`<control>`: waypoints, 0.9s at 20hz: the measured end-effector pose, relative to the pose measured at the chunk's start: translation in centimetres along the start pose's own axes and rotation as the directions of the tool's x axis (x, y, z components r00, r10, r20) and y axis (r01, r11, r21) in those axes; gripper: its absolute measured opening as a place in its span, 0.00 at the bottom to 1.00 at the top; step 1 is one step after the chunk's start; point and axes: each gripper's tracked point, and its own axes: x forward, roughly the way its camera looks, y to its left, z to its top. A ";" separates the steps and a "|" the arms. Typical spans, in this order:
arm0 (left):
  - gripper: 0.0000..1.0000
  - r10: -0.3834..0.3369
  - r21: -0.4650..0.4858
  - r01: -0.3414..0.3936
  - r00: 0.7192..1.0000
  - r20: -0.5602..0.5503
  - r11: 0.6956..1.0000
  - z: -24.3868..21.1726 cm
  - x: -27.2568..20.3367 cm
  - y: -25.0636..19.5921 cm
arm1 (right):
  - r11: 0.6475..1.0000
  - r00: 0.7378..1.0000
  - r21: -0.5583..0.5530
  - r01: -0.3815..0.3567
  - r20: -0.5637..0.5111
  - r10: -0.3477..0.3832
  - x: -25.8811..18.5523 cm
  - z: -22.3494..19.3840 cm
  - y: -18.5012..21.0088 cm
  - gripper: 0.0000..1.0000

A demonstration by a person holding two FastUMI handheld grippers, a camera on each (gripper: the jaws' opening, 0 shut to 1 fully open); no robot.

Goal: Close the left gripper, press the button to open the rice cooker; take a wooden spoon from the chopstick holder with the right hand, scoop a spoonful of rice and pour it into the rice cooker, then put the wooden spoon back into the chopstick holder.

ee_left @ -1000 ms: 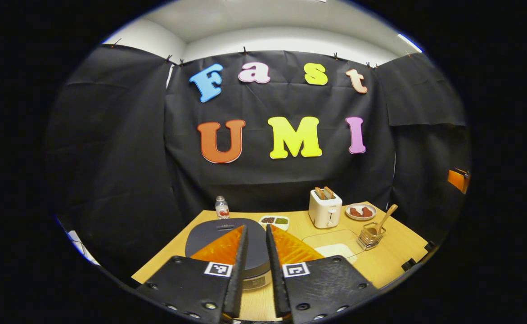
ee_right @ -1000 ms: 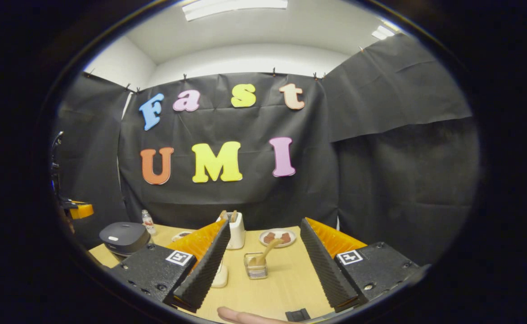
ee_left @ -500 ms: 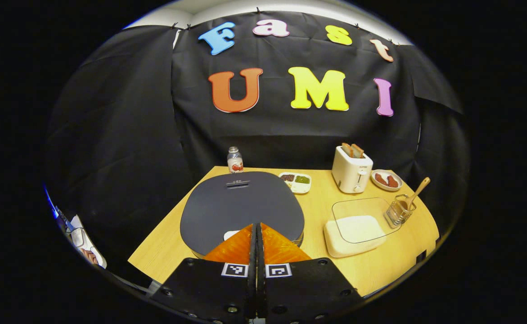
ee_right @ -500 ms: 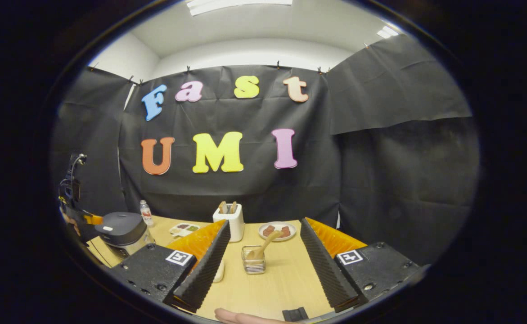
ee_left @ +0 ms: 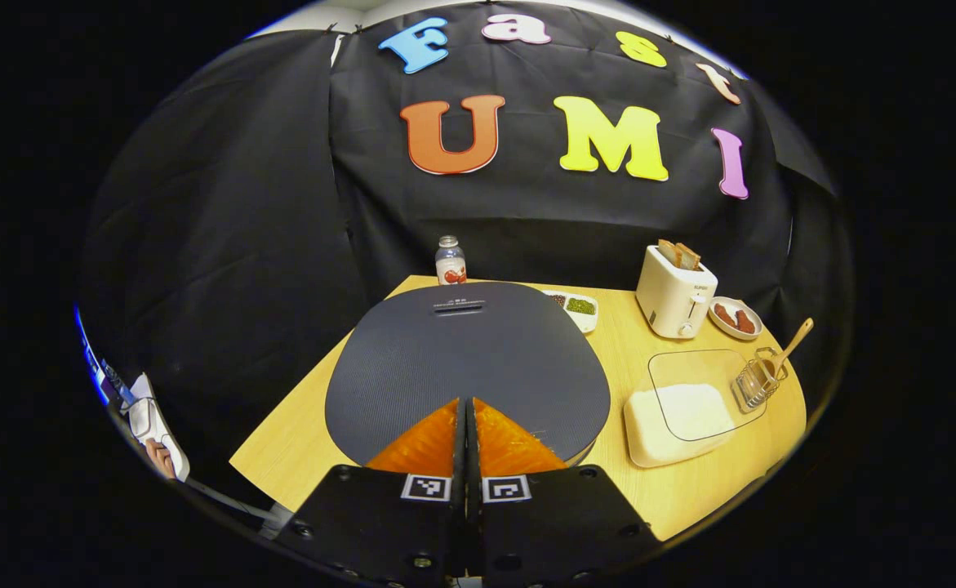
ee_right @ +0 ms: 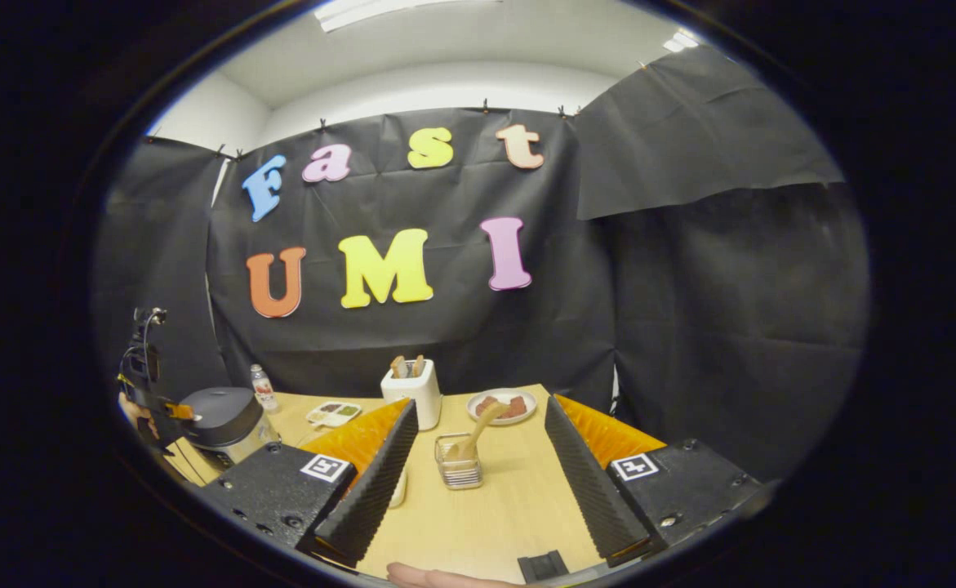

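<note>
The left tool [ee_left: 467,408], its two fingers pressed flat together with nothing between them, hangs over the near edge of the rice cooker [ee_left: 465,359], whose dark lid is down. The lid's button is hidden under the tips, so contact cannot be confirmed. To the right on the counter [ee_left: 306,445] sits a clear box of rice [ee_left: 678,412]; just beyond it a wire chopstick holder [ee_left: 755,382] carries the wooden spoon [ee_left: 789,343], handle tilted right. A toaster [ee_left: 675,287] stands at the far side.

From the right gripper view, the right tool [ee_right: 478,457] waits wide open and empty above the counter [ee_right: 486,523], the chopstick holder [ee_right: 457,469] and wooden spoon [ee_right: 478,429] framed between its fingers but well apart from them. The rice cooker [ee_right: 220,412] sits far left, with the left tool [ee_right: 169,408] at its near side.

The risk, judged from here: a press that lands off the button would slide across the smooth lid or shove the cooker, leaving it shut. Later, a grab at the leaning spoon could tip the light wire holder.
</note>
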 end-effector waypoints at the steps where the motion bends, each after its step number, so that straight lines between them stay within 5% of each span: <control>1: 0.01 -0.001 -0.006 0.001 1.000 -0.017 1.000 -0.3 -0.1 0.0 | 1.000 1.000 0.005 0.011 0.001 -0.011 0.1 0.0 -0.5 1.00; 10: 0.01 0.066 0.023 -0.065 0.997 -0.049 0.998 -0.6 0.4 -0.1 | 0.999 0.999 0.047 0.007 -0.031 -0.006 0.7 -2.0 -0.8 1.00; 17: 0.01 0.075 -0.046 -0.077 0.996 -0.044 0.996 -0.2 -2.1 0.0 | 0.999 0.997 0.015 0.041 -0.067 -0.040 1.2 -2.6 -2.1 1.00; 18: 0.20 0.093 -0.035 -0.092 0.996 0.004 0.995 0.4 -3.5 0.0 | 0.999 0.997 0.013 0.040 -0.072 -0.039 1.1 -2.8 -2.0 1.00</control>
